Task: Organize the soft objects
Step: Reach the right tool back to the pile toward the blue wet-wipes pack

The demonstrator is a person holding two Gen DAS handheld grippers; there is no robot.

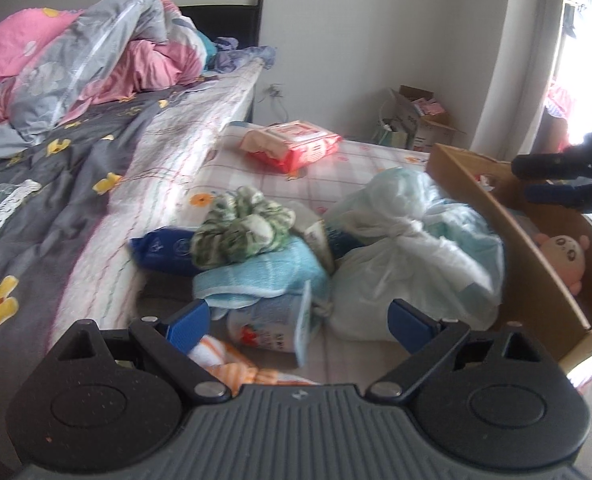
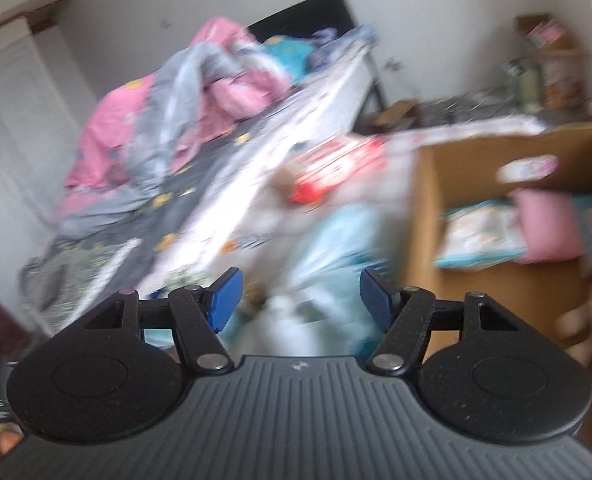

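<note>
Left wrist view: the left gripper [image 1: 299, 316], its jaws spread and empty, hovers over a heap on the checked mattress [image 1: 359, 152]: a green scrunchie [image 1: 242, 228] atop a folded blue towel [image 1: 264, 276], beside a knotted plastic bag [image 1: 411, 248]. The cardboard box [image 1: 535, 276] to the right holds a pink plush doll [image 1: 565, 254]; the right gripper [image 1: 555, 182] hangs above it. Right wrist view, blurred: the right gripper [image 2: 299, 300], jaws apart and empty, faces the plastic bag [image 2: 327, 256] beside the box [image 2: 427, 216].
</note>
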